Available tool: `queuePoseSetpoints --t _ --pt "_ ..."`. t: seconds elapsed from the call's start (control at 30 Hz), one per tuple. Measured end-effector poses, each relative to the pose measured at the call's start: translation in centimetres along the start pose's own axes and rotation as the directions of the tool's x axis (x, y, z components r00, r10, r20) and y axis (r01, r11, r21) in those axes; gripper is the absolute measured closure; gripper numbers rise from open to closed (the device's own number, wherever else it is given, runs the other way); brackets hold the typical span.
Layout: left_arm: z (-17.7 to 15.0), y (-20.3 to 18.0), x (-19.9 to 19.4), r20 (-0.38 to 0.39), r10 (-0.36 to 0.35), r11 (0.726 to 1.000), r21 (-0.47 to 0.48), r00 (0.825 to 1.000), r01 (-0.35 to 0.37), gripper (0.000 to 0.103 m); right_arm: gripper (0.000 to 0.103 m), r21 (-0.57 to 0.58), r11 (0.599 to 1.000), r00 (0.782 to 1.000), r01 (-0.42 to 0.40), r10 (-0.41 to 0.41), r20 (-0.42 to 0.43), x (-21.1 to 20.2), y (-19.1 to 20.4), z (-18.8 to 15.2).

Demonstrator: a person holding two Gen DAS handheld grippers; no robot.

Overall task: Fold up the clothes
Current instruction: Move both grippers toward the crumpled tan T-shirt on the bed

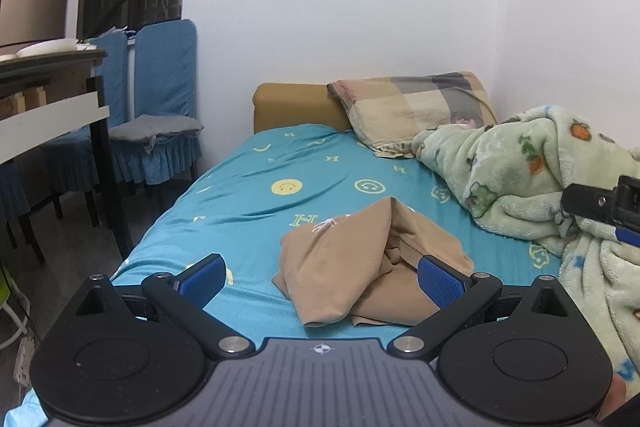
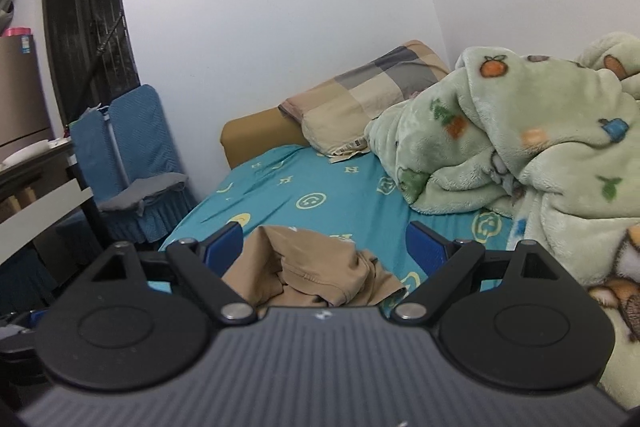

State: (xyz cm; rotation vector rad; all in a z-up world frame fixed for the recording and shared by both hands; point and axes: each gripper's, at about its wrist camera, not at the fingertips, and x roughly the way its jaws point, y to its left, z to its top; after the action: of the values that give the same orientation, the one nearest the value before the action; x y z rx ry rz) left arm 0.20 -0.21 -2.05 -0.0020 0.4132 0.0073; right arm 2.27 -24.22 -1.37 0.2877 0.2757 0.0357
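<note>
A tan garment (image 1: 352, 259) lies crumpled in a loose heap on the teal bed sheet (image 1: 248, 187). My left gripper (image 1: 320, 279) hovers above the bed's near end, open, its blue pads on either side of the heap with nothing between them. In the right wrist view the same tan garment (image 2: 312, 267) lies just ahead of my right gripper (image 2: 324, 247), which is open and holds nothing. The right gripper's black body (image 1: 608, 207) shows at the right edge of the left wrist view, over the blanket.
A green fleece blanket (image 1: 540, 179) is piled along the bed's right side, beside a plaid pillow (image 1: 416, 111) at the headboard. To the left stand blue-covered chairs (image 1: 160, 115) and a table (image 1: 52, 87). The wall runs behind the bed.
</note>
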Motion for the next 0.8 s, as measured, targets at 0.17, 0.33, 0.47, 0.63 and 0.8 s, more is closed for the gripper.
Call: queuePoseSetpoints --t 0.17,0.33,0.47,0.63,0.8 --pt "1.8 -0.2 -0.1 -0.014 -0.045 0.998 0.048 0.999 0.046 0.0 0.013 -0.04 0.999 0.999 0.025 -0.024 0.035 -0.5 0.7 1.4" --pt "4.9 -0.1 0.8 -0.04 -0.067 0.988 0.133 0.997 0.072 0.0 0.013 -0.093 0.995 0.993 0.044 -0.033 0.111 -0.6 2.2 5.4" --pt "6.6 0.0 3.0 -0.132 -0.087 0.973 0.201 0.987 0.113 0.001 0.013 -0.071 0.997 0.993 0.028 -0.019 0.118 0.6 2.8 9.0" --pt "5.7 0.0 7.1 -0.209 -0.122 0.965 0.202 0.97 0.165 0.005 0.013 -0.022 1.0 0.998 -0.02 0.021 0.052 2.5 2.9 10.4" --pt "2.2 -0.2 12.0 -0.285 -0.158 0.956 0.194 0.946 0.218 0.01 0.013 -0.04 0.999 1.0 0.007 -0.006 0.019 4.8 1.7 7.1"
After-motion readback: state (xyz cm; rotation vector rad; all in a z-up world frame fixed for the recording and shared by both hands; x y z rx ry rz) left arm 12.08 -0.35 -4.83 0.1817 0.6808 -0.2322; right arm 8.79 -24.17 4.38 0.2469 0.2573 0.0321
